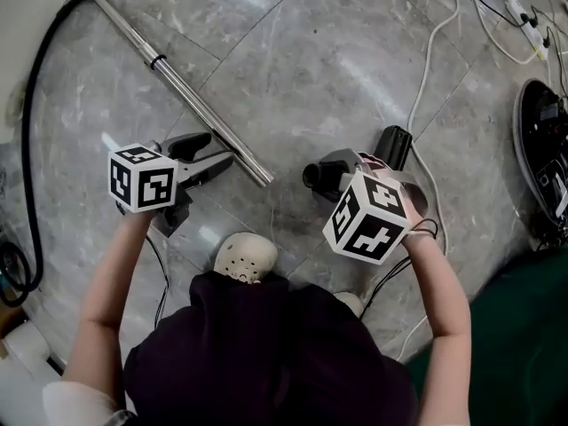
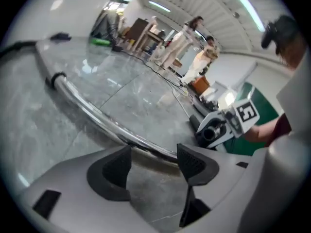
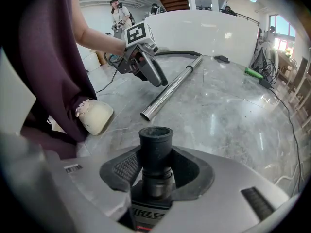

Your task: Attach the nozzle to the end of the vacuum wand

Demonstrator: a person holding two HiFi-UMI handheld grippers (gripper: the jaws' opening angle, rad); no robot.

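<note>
Closest to us, the black nozzle (image 3: 155,140) stands upright between the pads of the right gripper (image 3: 156,171). The jaws are clamped on its ribbed neck and its round open mouth points away from the camera. From the head view, that mouth faces the open end of the chrome vacuum wand (image 1: 200,105), with a stretch of grey marble floor (image 1: 337,60) between the two.

The wand lies flat and slanted across the tiles. At its far end it joins a black hose (image 1: 31,149) that curves down the left side. The left gripper (image 2: 154,165) reaches the wand near the open end with its jaws spread wide and nothing between the pads. The tube runs crosswise just past the tips, and we cannot tell whether they touch it.

Each gripper carries a marker cube, the left one (image 1: 142,177) and the right one (image 1: 368,216). Below the wand's open end, our cream shoe (image 1: 244,257) sits between the two arms, beside the gap. White cables (image 1: 426,78) snake across the floor beyond the right gripper. A dark machine (image 1: 541,149) sits at the right edge above a green surface (image 1: 524,344). In the left gripper view, people (image 2: 194,52) stand far back in the room.
</note>
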